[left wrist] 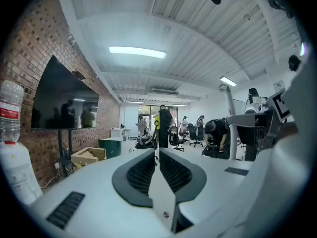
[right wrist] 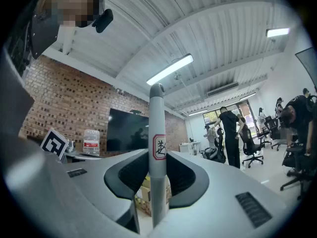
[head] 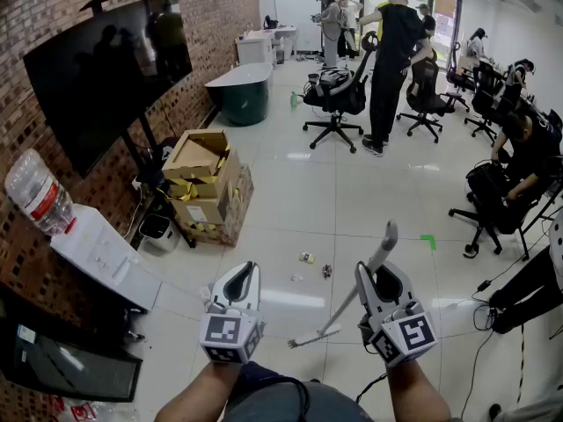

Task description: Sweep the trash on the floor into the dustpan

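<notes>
Tiled office floor [head: 369, 192], broom in hand, nothing swept yet.
Pinched in right gripper [head: 376, 278]: broom [head: 348, 302], handle standing up between the jaws, bristles low at bottom centre of the head view. Left gripper [head: 243, 280] pressed almost together, holding nothing. Trash [head: 306, 258]: two small scraps at centre frame, just above both grippers, apart from the bristles. No dustpan to be made out in any view. By judgement, nearly all left: bring a dustpan, set it by the scraps, sweep both in.
</notes>
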A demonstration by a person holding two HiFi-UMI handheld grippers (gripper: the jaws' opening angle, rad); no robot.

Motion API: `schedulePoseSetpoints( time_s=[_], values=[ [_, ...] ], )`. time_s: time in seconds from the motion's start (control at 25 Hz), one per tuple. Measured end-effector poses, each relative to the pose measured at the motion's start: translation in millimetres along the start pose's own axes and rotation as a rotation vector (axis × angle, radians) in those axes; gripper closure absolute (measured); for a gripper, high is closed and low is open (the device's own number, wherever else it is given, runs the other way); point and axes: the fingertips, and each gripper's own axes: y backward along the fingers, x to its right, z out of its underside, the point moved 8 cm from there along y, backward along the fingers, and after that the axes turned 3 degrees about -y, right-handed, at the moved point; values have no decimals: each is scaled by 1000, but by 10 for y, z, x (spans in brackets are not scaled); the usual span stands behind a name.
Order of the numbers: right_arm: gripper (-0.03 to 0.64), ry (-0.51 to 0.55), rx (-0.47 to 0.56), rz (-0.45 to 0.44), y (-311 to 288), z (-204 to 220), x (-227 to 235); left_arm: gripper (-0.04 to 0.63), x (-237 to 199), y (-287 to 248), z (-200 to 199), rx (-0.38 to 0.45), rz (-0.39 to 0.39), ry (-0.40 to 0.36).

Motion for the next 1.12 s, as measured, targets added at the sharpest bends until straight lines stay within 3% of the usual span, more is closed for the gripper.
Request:
schedulePoseSetpoints(
  time_s=[0.28,0.52,1.12],
  values=[
    [503,28,15,-8,-195,58,464,568,210,-441,7,-14,23,-11],
    [503,33,21,38,-557,119,810,568,0,-1065,84,-13,50,14],
    [503,49,72,93,-2151,360,1044,568,-1338,-2470,-59,3,166,21]
  ],
)
